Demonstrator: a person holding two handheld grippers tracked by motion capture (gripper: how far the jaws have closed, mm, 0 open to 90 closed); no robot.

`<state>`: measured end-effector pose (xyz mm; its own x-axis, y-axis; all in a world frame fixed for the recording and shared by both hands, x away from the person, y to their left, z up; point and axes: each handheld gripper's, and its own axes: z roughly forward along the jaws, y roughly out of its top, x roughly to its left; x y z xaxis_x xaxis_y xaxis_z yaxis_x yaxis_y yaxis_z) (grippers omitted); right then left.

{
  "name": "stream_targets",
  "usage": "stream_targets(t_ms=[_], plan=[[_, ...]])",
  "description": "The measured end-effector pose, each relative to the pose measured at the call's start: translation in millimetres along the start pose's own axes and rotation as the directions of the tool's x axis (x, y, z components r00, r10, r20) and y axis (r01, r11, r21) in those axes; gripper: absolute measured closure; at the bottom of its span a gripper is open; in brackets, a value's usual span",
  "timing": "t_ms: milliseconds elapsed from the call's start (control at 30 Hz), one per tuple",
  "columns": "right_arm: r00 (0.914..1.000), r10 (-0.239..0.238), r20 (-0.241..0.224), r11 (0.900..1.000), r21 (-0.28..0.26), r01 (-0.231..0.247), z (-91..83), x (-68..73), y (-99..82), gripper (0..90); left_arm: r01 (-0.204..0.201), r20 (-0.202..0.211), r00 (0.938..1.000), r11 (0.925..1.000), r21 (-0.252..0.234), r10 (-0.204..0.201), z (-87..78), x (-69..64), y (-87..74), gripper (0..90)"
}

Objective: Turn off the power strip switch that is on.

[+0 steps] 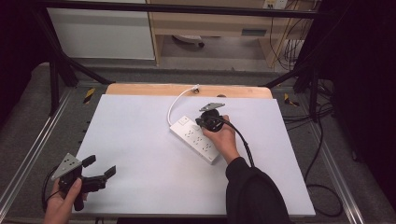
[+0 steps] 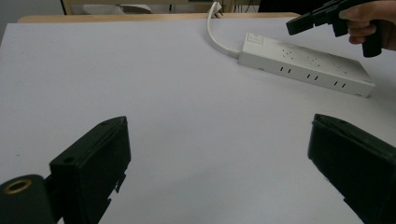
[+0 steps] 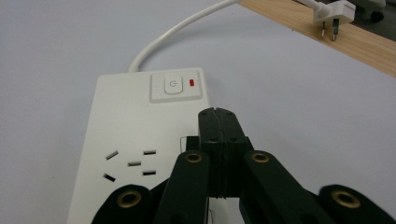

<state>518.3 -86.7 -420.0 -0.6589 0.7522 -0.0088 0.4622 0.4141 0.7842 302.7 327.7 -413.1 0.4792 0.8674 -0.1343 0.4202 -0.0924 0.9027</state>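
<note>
Table: a white table top (image 1: 140,154) with a strip of light wood (image 1: 187,89) along its far edge.
Power strip: a long white plastic power strip (image 1: 194,139) lies flat on the table, closer to the far edge than the near one and a bit right of the middle. It sits slanted, with one end pointing to the far edge.
Switch: a white square push button with a small red mark (image 3: 176,87) sits on the far end of the power strip.
Cord: a white cord (image 1: 173,105) curves from that end toward the far edge.
Plug: a white plug (image 3: 334,13) with two metal pins rests on the wood strip.
Right gripper: the black right gripper (image 3: 217,122) is over the far half of the power strip, just short of the switch. Its jaws are pressed together with nothing between them.
Left gripper: the black left gripper (image 1: 99,167) is at the near left corner of the table, well apart from the power strip. Its jaws are spread wide with nothing between them.
</note>
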Motion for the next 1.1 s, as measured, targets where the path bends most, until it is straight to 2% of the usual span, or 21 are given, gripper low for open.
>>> stream_targets(t_ms=[567,1100], plan=[[0.9996,-0.028,-0.009,0.9992,0.028,0.029,2.0,7.2,-2.2,90.0,0.002,-0.001,1.0,1.0,0.0,-0.002,-0.3,0.2,0.0,5.8],[0.9998,-0.019,-0.006,0.999,0.04,0.019,2.3,6.1,-9.5,90.0,-0.001,-0.002,1.0,1.0,0.001,0.001,-0.2,-0.1,0.0,5.8]])
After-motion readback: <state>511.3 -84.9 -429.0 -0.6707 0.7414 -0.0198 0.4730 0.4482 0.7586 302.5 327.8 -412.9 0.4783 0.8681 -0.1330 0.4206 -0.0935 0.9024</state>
